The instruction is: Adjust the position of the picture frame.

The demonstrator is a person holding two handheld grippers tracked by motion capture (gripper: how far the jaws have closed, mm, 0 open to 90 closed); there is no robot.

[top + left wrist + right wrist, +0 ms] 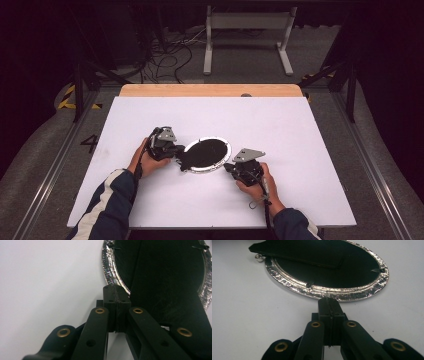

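A silver-rimmed oval frame (207,155) with a black centre is seen lying flat on the white table (280,130), flanked by both tools. Its long axis runs from the left tool (176,150) towards the right tool (228,167). Both tools are closed with nothing between the jaws. The right tip is set just beside the rim; the left is judged nearer the black flap (297,253) across the frame.

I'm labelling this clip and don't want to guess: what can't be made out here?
- High view: whether either set of jaws pinches the oval frame; the left gripper and right gripper cover its rim.
- Left gripper view: the frame's far end, cut off by the top edge.
- Right gripper view: the small metal ring, too small to identify.
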